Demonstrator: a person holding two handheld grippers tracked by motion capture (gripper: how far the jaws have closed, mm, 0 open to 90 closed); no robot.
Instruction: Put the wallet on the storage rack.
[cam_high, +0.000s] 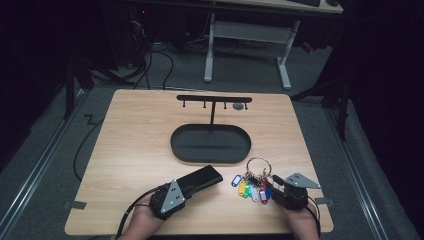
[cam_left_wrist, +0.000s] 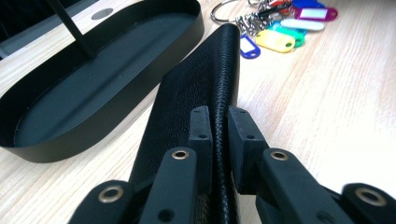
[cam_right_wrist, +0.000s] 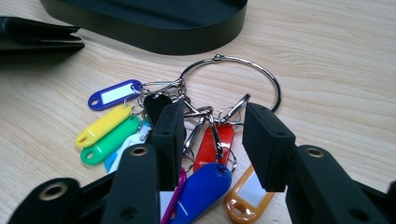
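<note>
Key tags (cam_right_wrist: 154, 140) (blank labels) lie between the right hand-held gripper (cam_right_wrist: 212, 135) jaws.

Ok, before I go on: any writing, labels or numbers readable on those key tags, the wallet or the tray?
None readable.
Key tags: their white paper inserts look blank.
Black wallet in the left gripper: plain grained leather, no brand showing.
Black tray: no markings.

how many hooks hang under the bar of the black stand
4, in a row under the crossbar of the black stand at the table's far side: far left, left of the post, right of it, far right. None looks hidden.
</note>
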